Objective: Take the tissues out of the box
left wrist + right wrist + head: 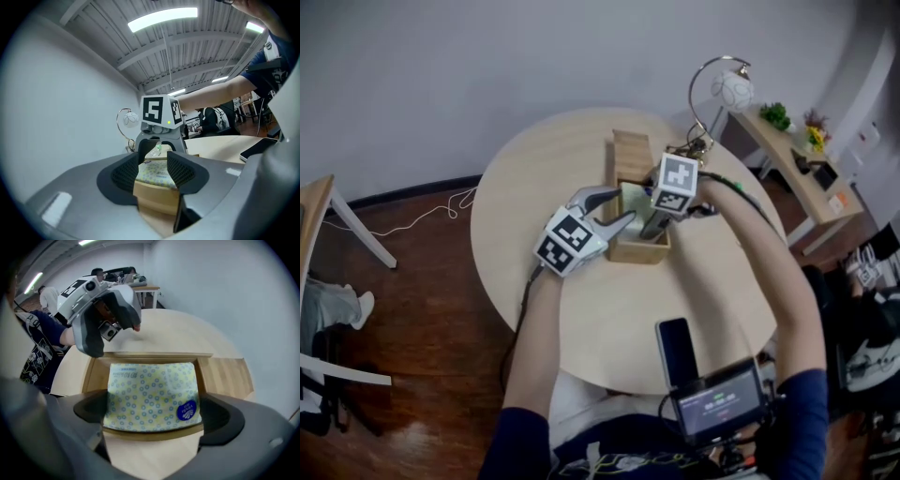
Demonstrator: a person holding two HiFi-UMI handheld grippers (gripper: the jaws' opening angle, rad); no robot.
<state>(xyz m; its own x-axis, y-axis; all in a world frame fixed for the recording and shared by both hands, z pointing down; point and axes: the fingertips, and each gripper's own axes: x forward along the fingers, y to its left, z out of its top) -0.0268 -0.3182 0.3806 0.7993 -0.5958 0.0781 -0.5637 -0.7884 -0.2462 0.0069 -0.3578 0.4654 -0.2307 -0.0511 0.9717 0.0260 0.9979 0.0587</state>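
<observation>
at the box point(157, 200), left claw point(153, 171) clamps its wall; right claw point(153, 412) gapes around tissue pack point(150, 387).

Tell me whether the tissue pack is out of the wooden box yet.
No, the tissue pack lies inside the wooden box, enclosed by its walls.

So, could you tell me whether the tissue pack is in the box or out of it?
In: the tissue pack lies inside the wooden box, walls around it, and the right gripper's jaws stand apart above it.
</observation>
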